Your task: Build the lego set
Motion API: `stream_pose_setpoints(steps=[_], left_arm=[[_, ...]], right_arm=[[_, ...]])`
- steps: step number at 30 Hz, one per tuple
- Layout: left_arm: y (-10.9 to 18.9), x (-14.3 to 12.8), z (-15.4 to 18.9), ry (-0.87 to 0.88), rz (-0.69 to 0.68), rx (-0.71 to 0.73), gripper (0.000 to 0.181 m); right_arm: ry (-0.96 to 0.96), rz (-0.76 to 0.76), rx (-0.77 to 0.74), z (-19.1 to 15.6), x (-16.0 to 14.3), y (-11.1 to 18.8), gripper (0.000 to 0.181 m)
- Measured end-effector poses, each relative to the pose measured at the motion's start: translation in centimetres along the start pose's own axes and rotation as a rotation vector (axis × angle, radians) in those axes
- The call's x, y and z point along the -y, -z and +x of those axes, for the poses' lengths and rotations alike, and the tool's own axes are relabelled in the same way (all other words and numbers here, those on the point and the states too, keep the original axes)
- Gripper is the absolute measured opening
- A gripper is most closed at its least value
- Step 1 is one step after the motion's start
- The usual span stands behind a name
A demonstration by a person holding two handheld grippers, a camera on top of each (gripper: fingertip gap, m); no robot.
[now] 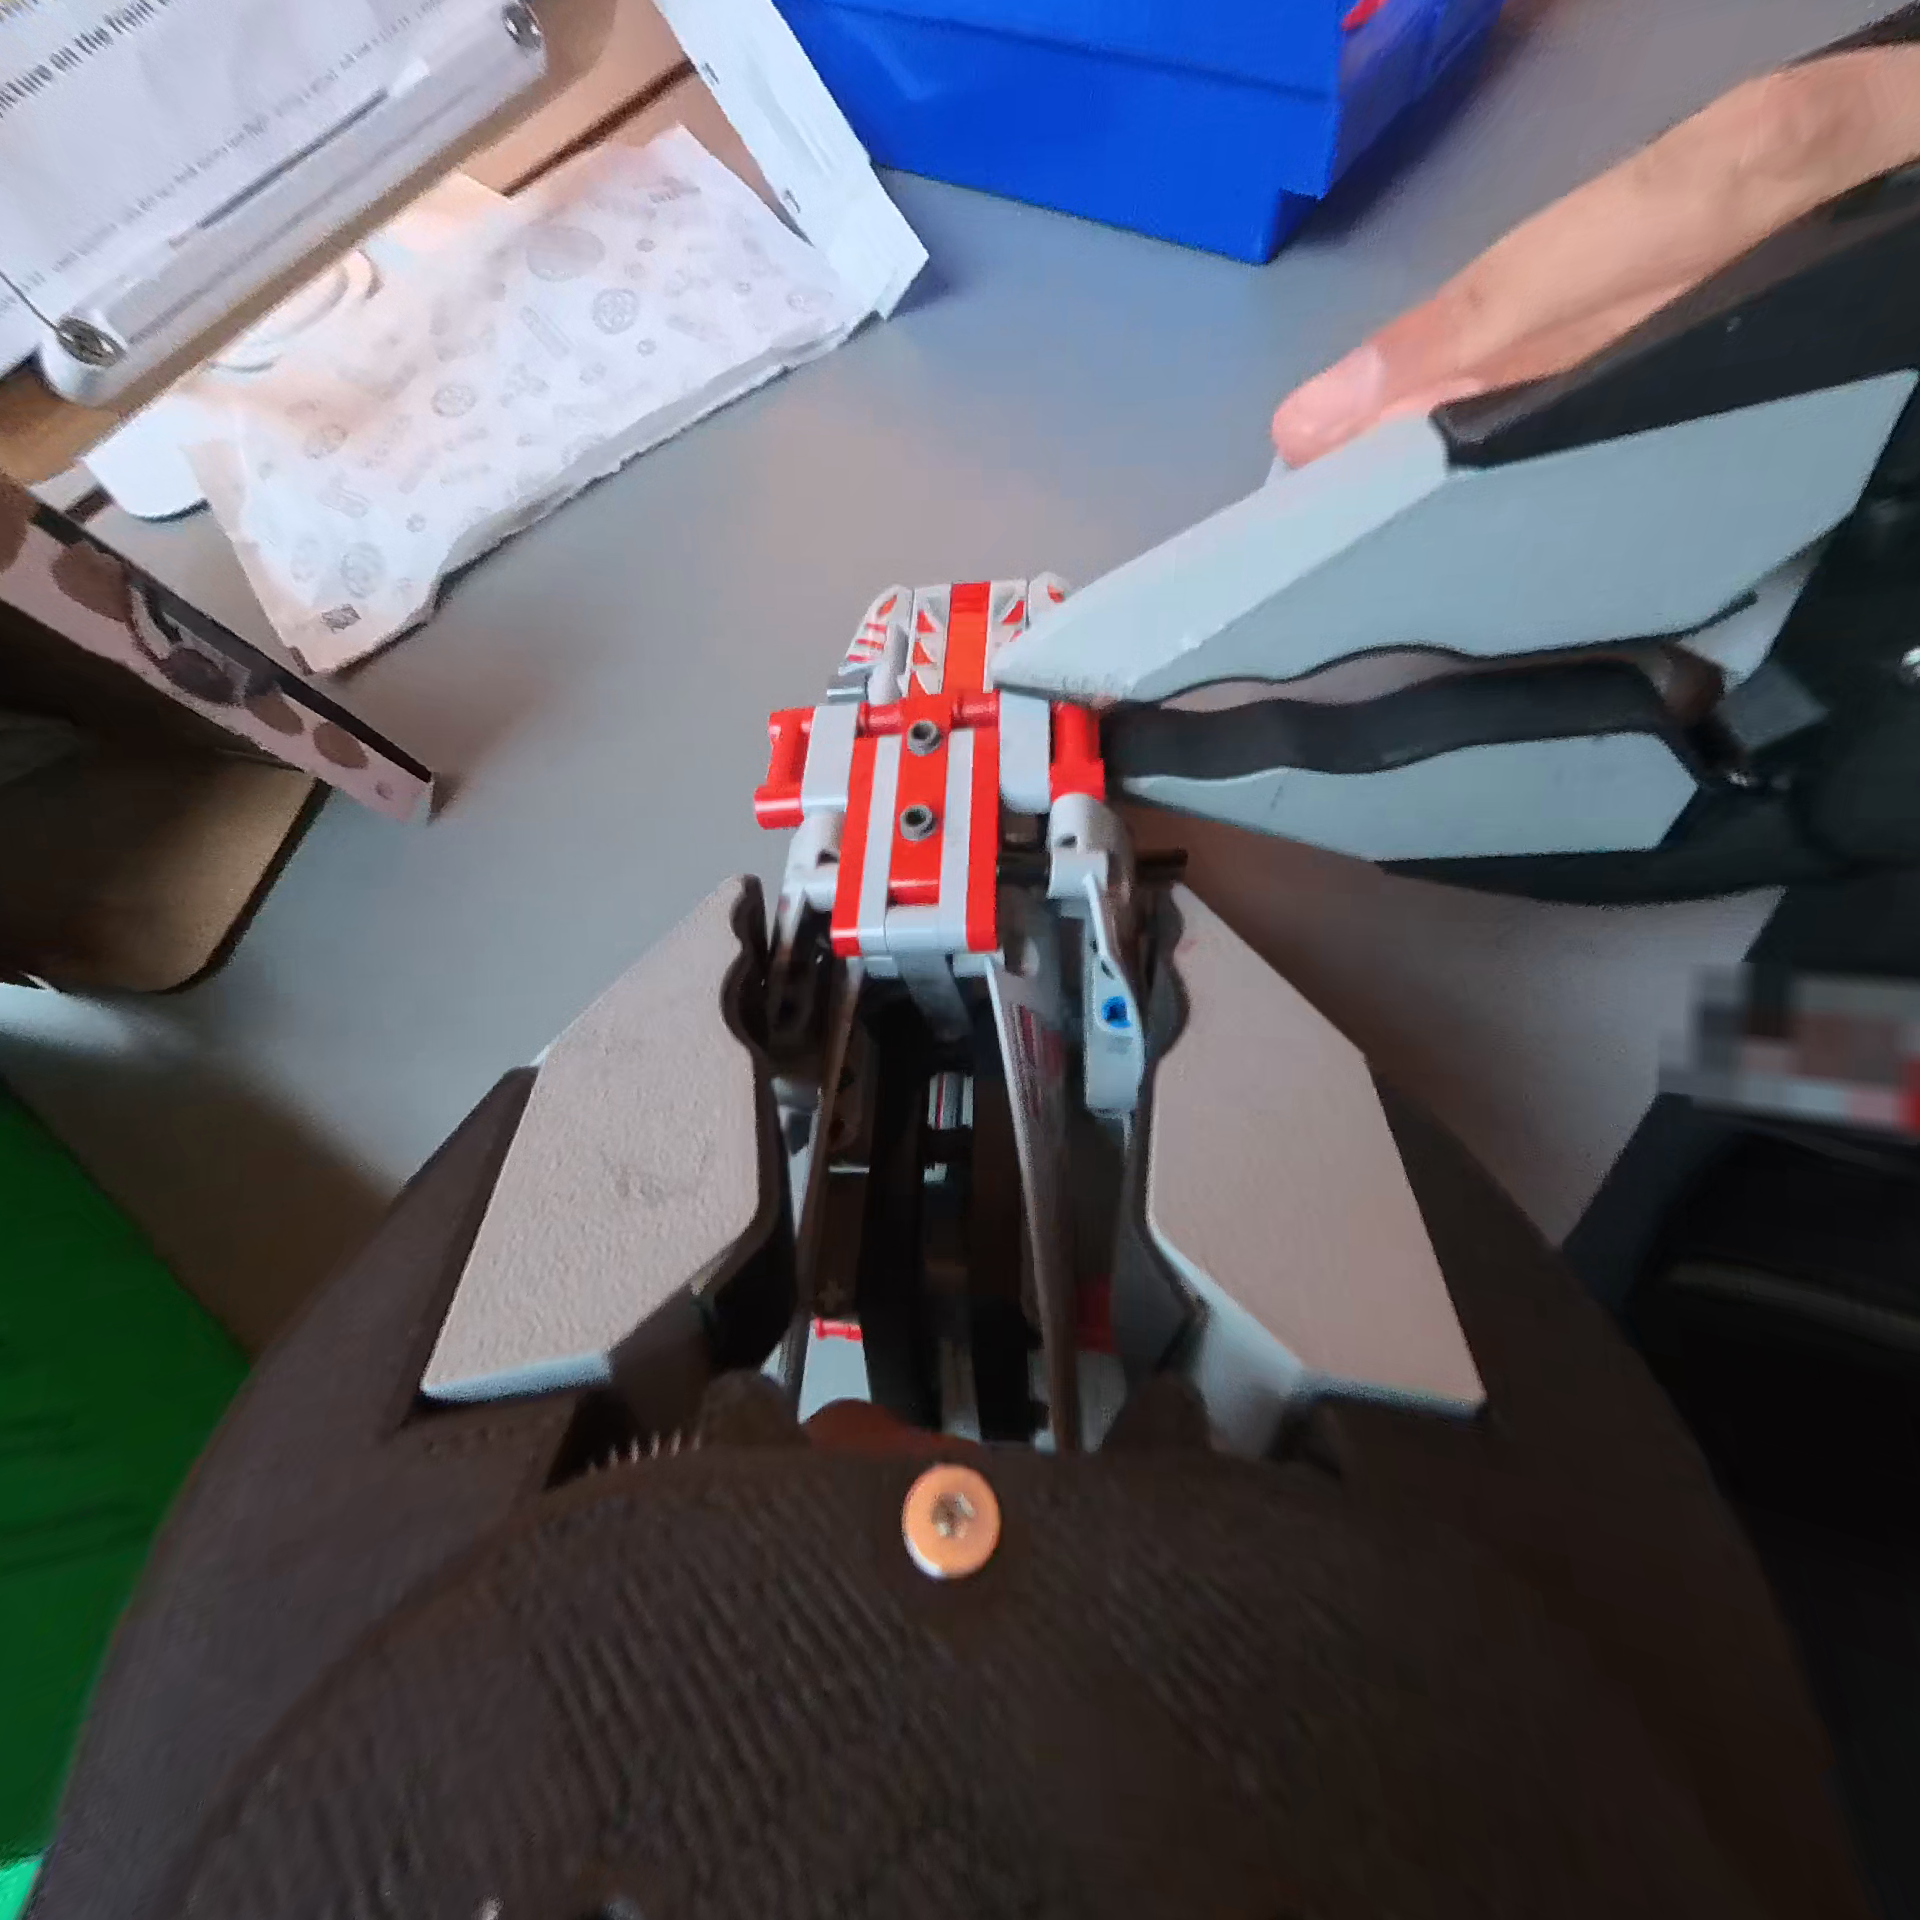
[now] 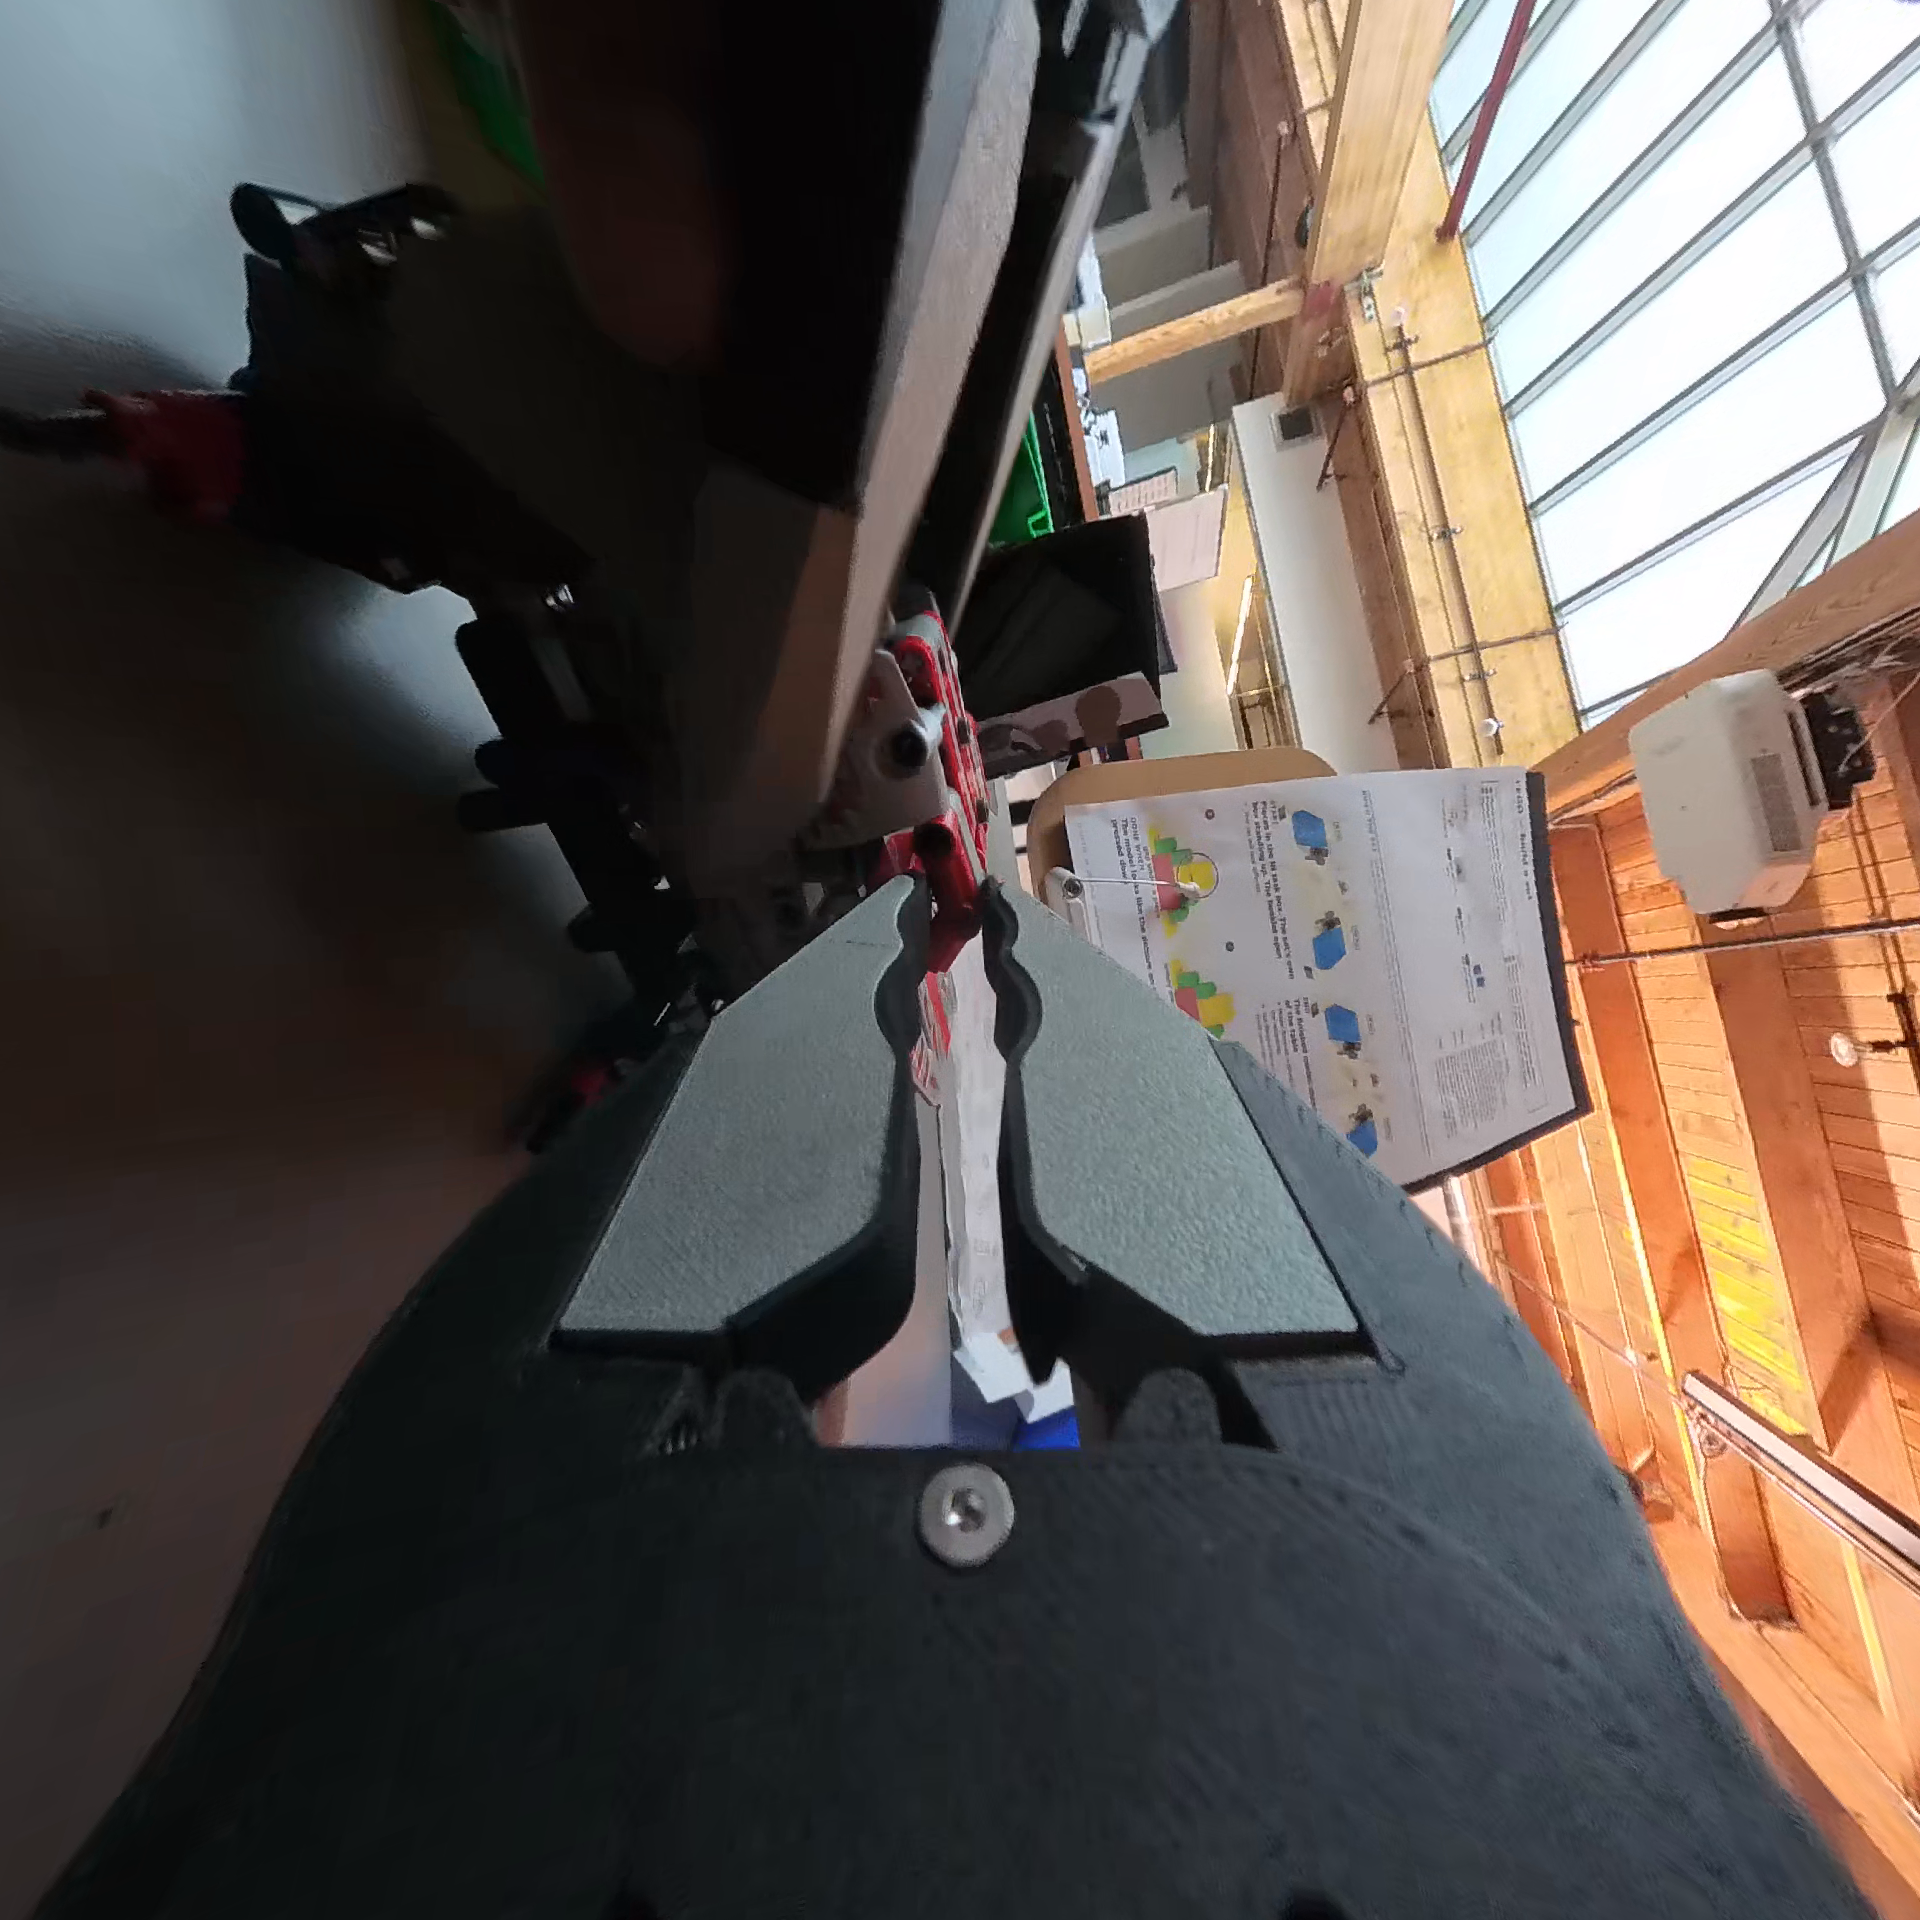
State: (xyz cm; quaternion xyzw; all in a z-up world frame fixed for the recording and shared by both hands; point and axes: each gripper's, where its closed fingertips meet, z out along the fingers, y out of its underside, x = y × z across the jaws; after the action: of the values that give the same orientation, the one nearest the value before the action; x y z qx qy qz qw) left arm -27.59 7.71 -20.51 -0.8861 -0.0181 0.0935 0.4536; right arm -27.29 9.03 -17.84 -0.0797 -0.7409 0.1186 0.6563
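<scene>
A red and grey lego model [image 1: 914,821] is held above the grey table [image 1: 582,790]. My left gripper [image 1: 956,914] is shut on the model's sides, with its front end sticking out past the fingertips. My right gripper [image 1: 1081,727] comes in from the right, its tips closed on a red piece [image 1: 1075,743] on the model's right side. In the right wrist view, which is turned sideways, my right gripper [image 2: 954,894] pinches that red piece [image 2: 951,920] at the very tips. The left gripper's finger [image 2: 831,623] hides most of the model there.
A torn paper bag [image 1: 499,416] and printed sheets [image 1: 790,156] lie at the back left, and a blue box [image 1: 1091,104] stands at the back. A wooden board [image 1: 125,831] is at the left. A hand [image 1: 1558,260] holds the right gripper. An instruction sheet [image 2: 1351,956] stands on a holder.
</scene>
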Motion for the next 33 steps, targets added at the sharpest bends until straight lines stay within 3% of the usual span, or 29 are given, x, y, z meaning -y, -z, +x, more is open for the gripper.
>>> stream_pose_setpoints(steps=[15, 23, 33], left_arm=[[-1.1, 0.8, 0.4, 0.021, 0.032, 0.003, 0.070], [-1.0, 0.8, 0.8, 0.000, 0.040, -0.027, 0.071], [-1.1, 0.9, 0.8, 0.000, 0.055, -0.011, 0.071]], right_arm=[[0.040, 0.046, 0.233, 0.1, -1.2, 0.9, 0.004], [-0.623, 0.171, 0.454, -0.2, -1.4, 1.9, 0.004], [-0.794, 0.096, 0.385, -0.3, -1.6, 1.8, 0.006]])
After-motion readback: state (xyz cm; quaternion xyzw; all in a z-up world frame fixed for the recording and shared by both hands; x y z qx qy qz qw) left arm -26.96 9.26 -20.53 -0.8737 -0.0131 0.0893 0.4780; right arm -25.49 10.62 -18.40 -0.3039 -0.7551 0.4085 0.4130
